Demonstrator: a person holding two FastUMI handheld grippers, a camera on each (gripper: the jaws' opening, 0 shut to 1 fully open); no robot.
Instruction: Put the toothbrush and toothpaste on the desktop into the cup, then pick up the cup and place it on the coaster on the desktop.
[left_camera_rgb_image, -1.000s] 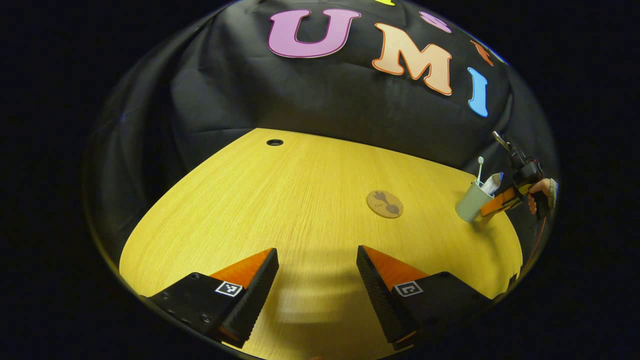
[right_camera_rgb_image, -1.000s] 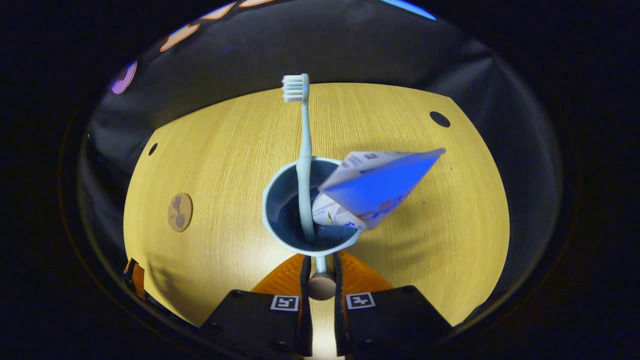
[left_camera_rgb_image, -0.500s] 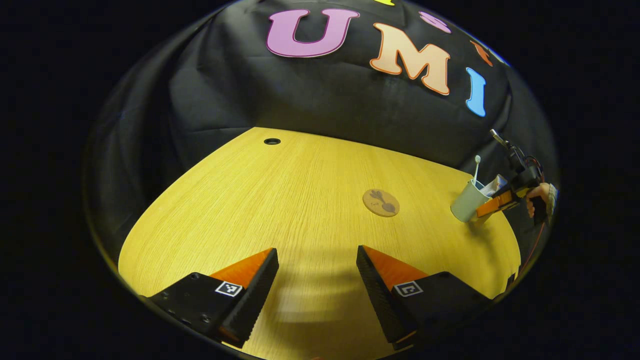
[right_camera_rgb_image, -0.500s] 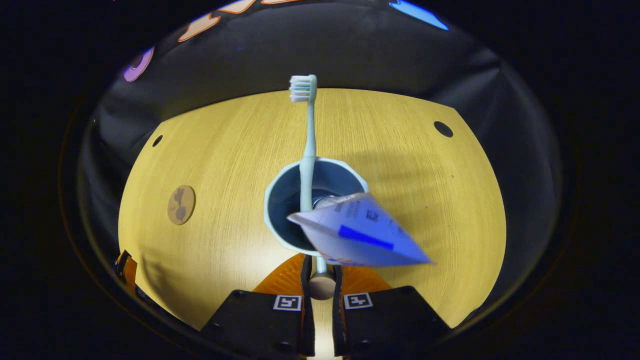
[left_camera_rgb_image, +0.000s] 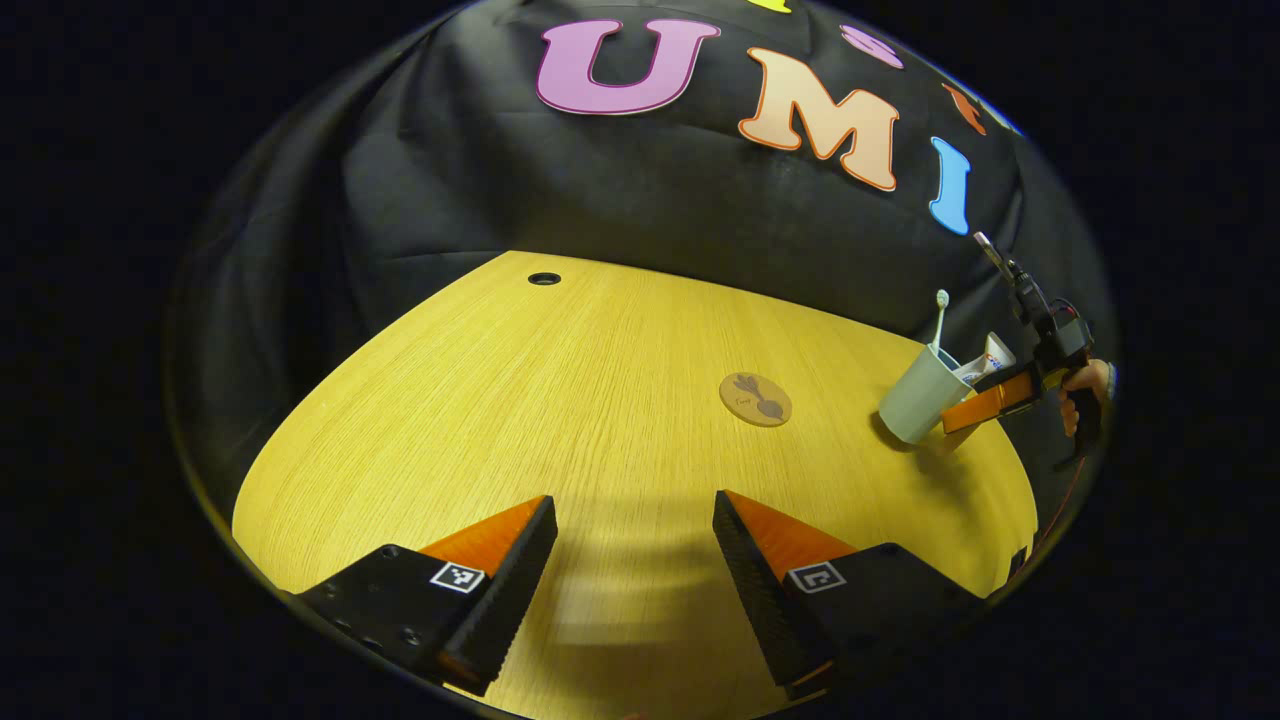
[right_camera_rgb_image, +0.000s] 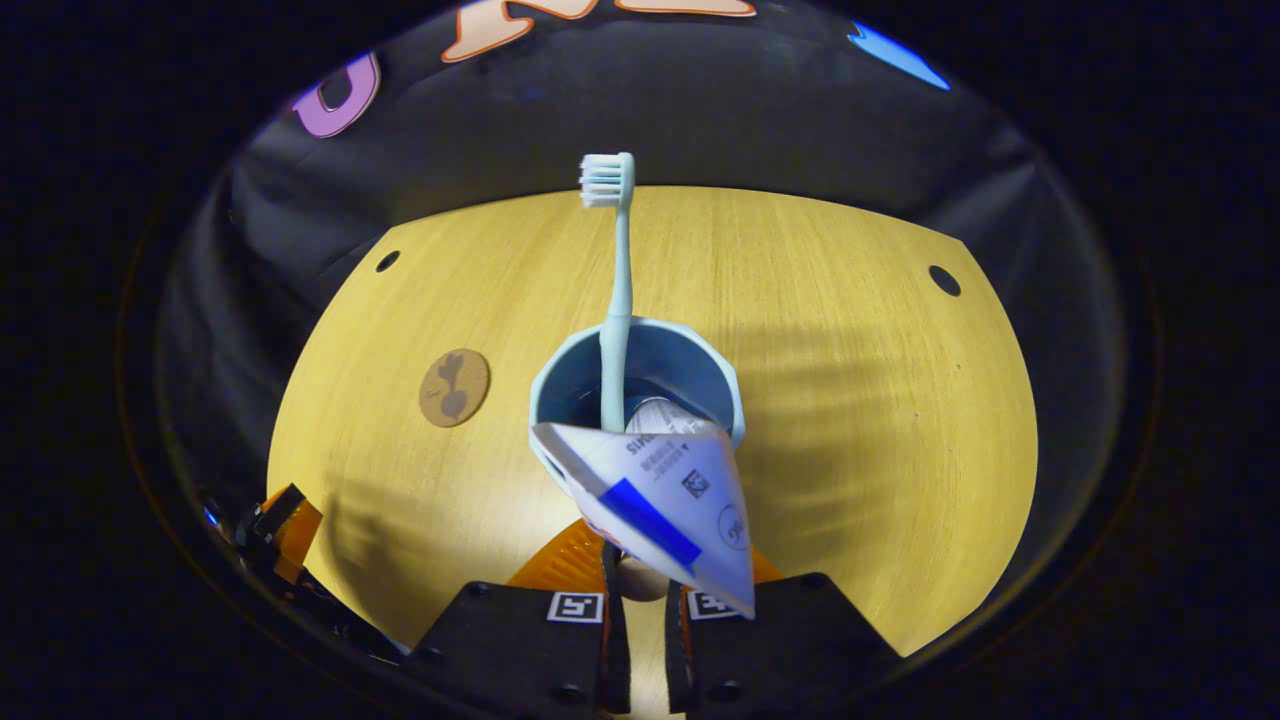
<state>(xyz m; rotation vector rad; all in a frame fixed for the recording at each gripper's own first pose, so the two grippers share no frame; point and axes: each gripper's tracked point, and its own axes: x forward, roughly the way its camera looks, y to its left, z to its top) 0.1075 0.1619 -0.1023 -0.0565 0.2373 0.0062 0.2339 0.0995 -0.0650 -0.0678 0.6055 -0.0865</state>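
My right gripper (right_camera_rgb_image: 640, 585) is shut on the handle of the pale blue-grey cup (right_camera_rgb_image: 685, 365), which rides just ahead of its fingers. A light blue toothbrush (right_camera_rgb_image: 620, 280) stands upright in the cup, bristles up. The white and blue toothpaste tube (right_camera_rgb_image: 665, 490) leans out of the cup toward the gripper and hides part of the handle. The round brown coaster (right_camera_rgb_image: 454, 387) lies on the table to the cup's left. In the left gripper view, the cup (left_camera_rgb_image: 915, 400) is tilted at the far right, held by the right gripper (left_camera_rgb_image: 975, 405), to the right of the coaster (left_camera_rgb_image: 755, 399). My left gripper (left_camera_rgb_image: 635, 570) is open over bare table.
The yellow wooden table (left_camera_rgb_image: 560, 420) has a small cable hole (left_camera_rgb_image: 544, 278) at its far edge, and the right gripper view shows two holes (right_camera_rgb_image: 387, 261) (right_camera_rgb_image: 943, 280). A hand (left_camera_rgb_image: 1085, 385) holds the right gripper. The left gripper (right_camera_rgb_image: 285, 520) sits low at the left.
The right gripper has carried the cup leftward, closer to the coaster. The toothpaste tube has swung round inside the cup toward the gripper. The left gripper has not moved.
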